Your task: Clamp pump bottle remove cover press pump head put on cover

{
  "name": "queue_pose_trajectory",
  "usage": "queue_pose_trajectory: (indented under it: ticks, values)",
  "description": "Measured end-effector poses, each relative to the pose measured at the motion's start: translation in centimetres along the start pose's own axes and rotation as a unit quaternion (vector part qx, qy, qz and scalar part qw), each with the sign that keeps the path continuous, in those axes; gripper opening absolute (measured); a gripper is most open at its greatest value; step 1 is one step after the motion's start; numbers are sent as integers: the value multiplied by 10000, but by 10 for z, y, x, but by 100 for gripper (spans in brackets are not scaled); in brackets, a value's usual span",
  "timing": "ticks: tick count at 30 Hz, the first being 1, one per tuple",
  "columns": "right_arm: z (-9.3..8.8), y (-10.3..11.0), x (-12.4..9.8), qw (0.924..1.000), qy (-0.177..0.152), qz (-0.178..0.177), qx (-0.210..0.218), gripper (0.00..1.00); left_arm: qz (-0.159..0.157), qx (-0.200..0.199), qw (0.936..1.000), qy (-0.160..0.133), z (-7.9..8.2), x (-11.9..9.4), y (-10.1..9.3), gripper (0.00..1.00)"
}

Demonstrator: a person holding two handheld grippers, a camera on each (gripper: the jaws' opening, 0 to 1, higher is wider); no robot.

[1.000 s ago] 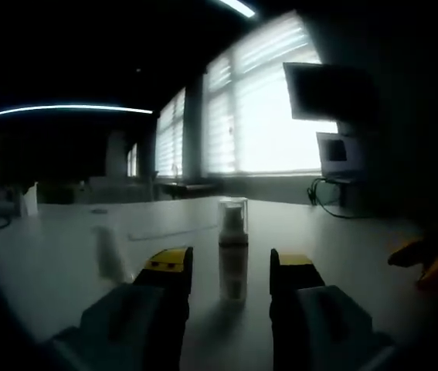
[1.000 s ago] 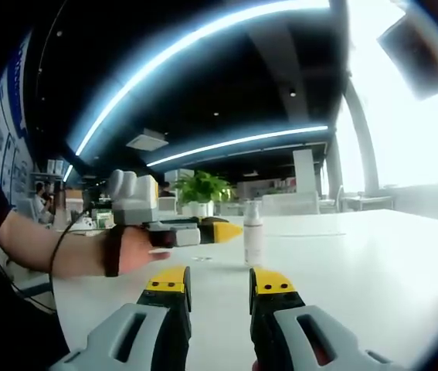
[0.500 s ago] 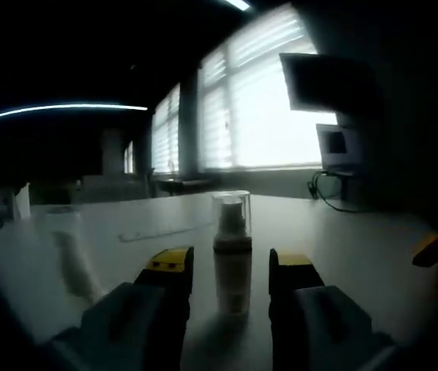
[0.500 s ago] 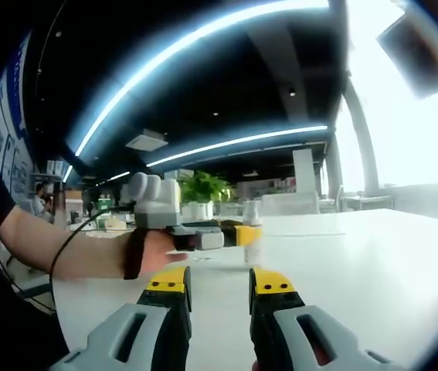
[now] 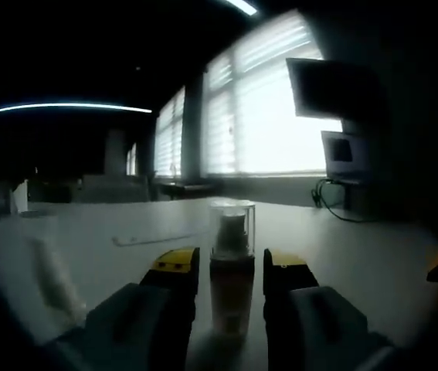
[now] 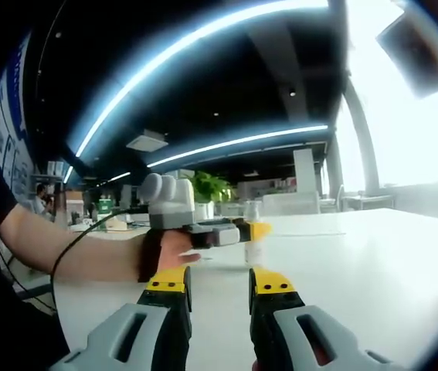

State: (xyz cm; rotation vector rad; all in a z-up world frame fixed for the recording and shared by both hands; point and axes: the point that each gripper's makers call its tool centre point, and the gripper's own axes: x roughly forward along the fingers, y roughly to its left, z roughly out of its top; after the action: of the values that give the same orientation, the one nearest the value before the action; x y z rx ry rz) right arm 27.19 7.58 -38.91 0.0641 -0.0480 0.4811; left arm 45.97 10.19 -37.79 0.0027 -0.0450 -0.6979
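A small pump bottle (image 5: 231, 297) with a clear cover (image 5: 232, 222) stands upright on the white table (image 5: 358, 255). My left gripper (image 5: 230, 264) is open, its yellow-tipped jaws on either side of the bottle's body with small gaps. In the right gripper view a hand holds the left gripper (image 6: 254, 229) at the bottle (image 6: 254, 252), whose cover (image 6: 251, 209) rises above the jaws. My right gripper (image 6: 220, 281) hangs open over the table, short of the bottle, with nothing between its jaws.
A dark monitor (image 5: 328, 89) and a smaller screen (image 5: 342, 154) with a cable (image 5: 331, 207) stand by the bright windows. A thin white strip (image 5: 151, 239) lies on the table. A green plant (image 6: 211, 187) and desks lie beyond the table's far edge.
The left gripper has moved forward, so the bottle now stands deep between its jaws. The jaws have narrowed a little. The right gripper has stayed put.
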Motion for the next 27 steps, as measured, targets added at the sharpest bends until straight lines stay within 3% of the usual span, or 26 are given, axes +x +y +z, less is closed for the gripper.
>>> queue_pose_trajectory:
  ticks: [8, 12, 25, 27]
  values:
    - [0, -1, 0, 10000, -8, 11, -2, 24, 88, -125, 9998, 87, -6, 7, 2, 23]
    - [0, 0, 0, 10000, -16, 13, -2, 24, 128, -259, 9995, 109, -12, 10, 6, 16]
    - [0, 1, 0, 10000, -8, 23, -27, 24, 23, -154, 9999, 2, -7, 7, 3, 15]
    - [0, 1, 0, 10000, -3, 25, -28, 24, -16, -291, 9996, -61, -4, 6, 1, 15]
